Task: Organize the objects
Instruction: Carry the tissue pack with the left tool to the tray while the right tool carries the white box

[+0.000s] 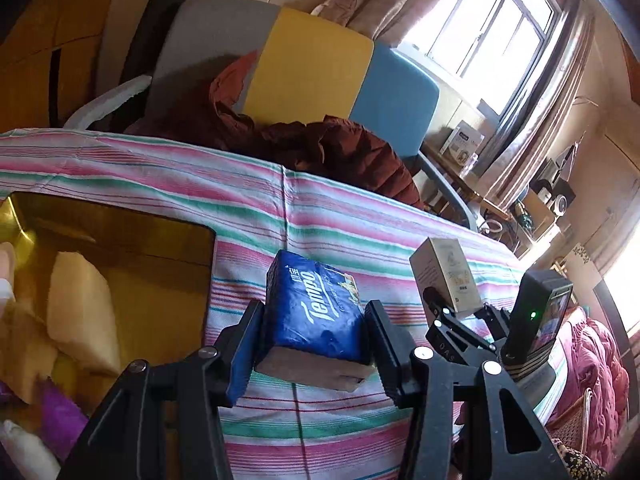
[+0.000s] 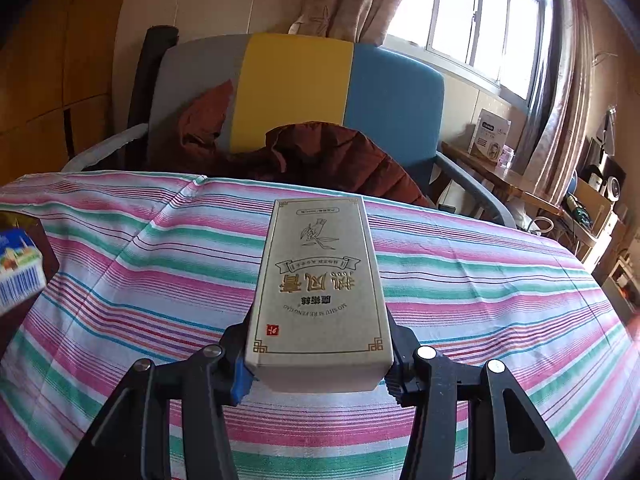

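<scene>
A blue Tempo tissue pack point(image 1: 316, 312) sits between the fingers of my left gripper point(image 1: 316, 332), which is shut on its sides and holds it a little above the striped tablecloth point(image 1: 340, 220). My right gripper point(image 2: 318, 352) is shut on a beige cardboard box point(image 2: 320, 288) with gold lettering, held lengthwise over the cloth point(image 2: 500, 280). In the left wrist view that same box point(image 1: 446, 276) and the right gripper point(image 1: 460, 316) stand just to the right of the tissue pack.
A gold-coloured open bin point(image 1: 120, 216) with yellow and purple soft items lies left of the tissue pack. Behind the table stands a grey, yellow and blue chair point(image 2: 296, 88) with a brown jacket point(image 2: 320, 152). A blue and white pack point(image 2: 20, 272) shows at the left edge. Cluttered shelves stand at right.
</scene>
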`<state>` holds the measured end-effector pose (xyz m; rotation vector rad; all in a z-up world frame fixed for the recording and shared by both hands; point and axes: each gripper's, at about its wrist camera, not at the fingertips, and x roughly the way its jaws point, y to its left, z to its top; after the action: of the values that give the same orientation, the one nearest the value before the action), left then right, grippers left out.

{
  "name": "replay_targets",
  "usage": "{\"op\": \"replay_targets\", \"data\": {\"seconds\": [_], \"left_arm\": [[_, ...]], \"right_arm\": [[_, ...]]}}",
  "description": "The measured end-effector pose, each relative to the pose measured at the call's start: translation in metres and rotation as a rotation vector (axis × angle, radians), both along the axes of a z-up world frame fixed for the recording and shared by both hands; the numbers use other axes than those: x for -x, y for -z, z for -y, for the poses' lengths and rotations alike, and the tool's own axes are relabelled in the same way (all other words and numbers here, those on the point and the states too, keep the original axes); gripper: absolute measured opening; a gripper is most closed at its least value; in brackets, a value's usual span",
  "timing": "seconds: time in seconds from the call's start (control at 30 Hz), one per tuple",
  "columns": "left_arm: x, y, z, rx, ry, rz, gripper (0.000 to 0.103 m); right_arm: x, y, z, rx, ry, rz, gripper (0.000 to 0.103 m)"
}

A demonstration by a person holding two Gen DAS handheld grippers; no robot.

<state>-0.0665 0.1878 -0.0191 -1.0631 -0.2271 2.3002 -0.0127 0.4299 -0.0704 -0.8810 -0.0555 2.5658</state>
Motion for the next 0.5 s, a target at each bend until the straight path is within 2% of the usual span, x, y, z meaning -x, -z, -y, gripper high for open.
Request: {"op": "replay_targets", "data": {"seconds": [0.1, 0.2, 0.5], "left_arm": [[0.007, -0.012, 0.022, -0.004, -0.054, -0.039, 0.052], [0.019, -0.016, 0.050, -0.009, -0.130, -0.045, 0.052], [0.064, 0.007, 0.144, -0.053, -0.393, 0.049, 0.052]], "right_arm": [[0.000, 0.001, 0.003, -0.012, -0.006, 0.008, 0.052], [0.001, 0.001, 0.005, -0.020, -0.011, 0.014, 0.052], [0.001, 0.002, 0.014, -0.048, -0.048, 0.024, 0.052]]}}
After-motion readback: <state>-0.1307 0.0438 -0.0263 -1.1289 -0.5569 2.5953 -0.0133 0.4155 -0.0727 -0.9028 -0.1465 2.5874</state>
